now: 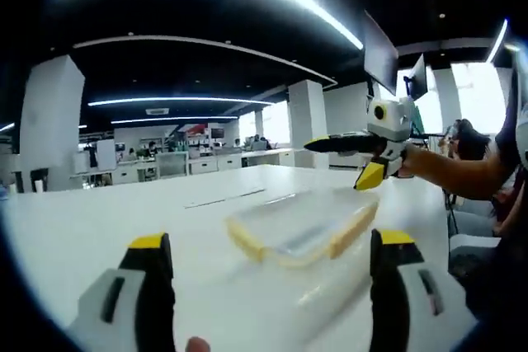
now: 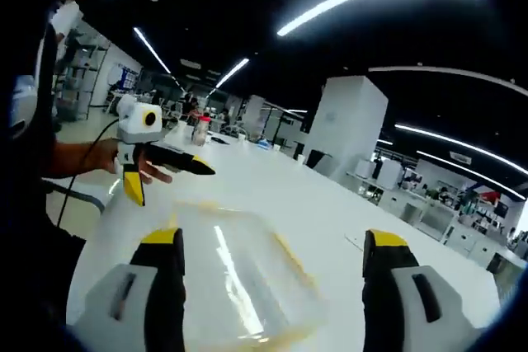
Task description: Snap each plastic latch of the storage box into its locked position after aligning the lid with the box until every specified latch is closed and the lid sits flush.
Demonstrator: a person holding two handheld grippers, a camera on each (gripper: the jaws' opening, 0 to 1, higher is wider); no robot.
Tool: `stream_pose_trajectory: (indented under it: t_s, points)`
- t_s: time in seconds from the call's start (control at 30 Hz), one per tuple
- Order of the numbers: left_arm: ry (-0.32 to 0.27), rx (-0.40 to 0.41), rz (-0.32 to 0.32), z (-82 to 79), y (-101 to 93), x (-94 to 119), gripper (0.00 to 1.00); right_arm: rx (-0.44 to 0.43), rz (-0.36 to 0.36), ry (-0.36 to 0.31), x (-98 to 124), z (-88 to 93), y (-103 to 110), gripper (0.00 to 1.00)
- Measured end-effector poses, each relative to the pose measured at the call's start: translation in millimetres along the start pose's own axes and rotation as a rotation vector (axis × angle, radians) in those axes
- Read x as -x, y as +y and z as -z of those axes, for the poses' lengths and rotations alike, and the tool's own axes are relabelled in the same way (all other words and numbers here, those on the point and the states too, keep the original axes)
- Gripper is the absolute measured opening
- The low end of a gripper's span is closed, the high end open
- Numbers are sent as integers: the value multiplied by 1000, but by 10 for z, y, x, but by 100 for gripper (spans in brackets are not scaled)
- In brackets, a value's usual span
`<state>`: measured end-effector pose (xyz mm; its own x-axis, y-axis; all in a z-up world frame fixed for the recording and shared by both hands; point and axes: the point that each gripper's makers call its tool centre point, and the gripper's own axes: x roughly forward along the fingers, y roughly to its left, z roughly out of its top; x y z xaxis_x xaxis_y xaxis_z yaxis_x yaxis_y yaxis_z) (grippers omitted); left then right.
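Note:
A clear plastic storage box (image 1: 301,224) with pale yellow latches (image 1: 351,230) lies on the white table (image 1: 99,220), blurred. My left gripper (image 1: 272,239) is open, its yellow-tipped jaws spread wide on the near side of the box, not touching it. My right gripper (image 1: 338,162) hovers open above the box's far right corner, held by a hand. In the right gripper view the box (image 2: 239,274) lies between and below the open right gripper (image 2: 272,241), and the left gripper (image 2: 172,183) hangs open beyond the box's far left. Whether the latches are locked is too blurred to tell.
The white table (image 2: 330,195) stretches far beyond the box. A person's forearm (image 1: 462,175) reaches in from the right. Bottles and small items (image 2: 202,129) stand at the table's far end. White pillars and desks fill the office behind.

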<state>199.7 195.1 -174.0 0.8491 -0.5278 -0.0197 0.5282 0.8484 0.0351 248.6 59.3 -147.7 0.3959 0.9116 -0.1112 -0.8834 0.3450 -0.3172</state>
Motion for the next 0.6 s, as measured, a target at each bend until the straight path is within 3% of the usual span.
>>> stream_pose_trajectory:
  t_s: [0.1,0.6]
  points:
    - [-48,18,-14,-123,19,55,100,-34,42,-19,118,-64,8,97]
    - [-55,58,-50,-182,125,242,100,-157,411,-135,693,-206,-227,100]
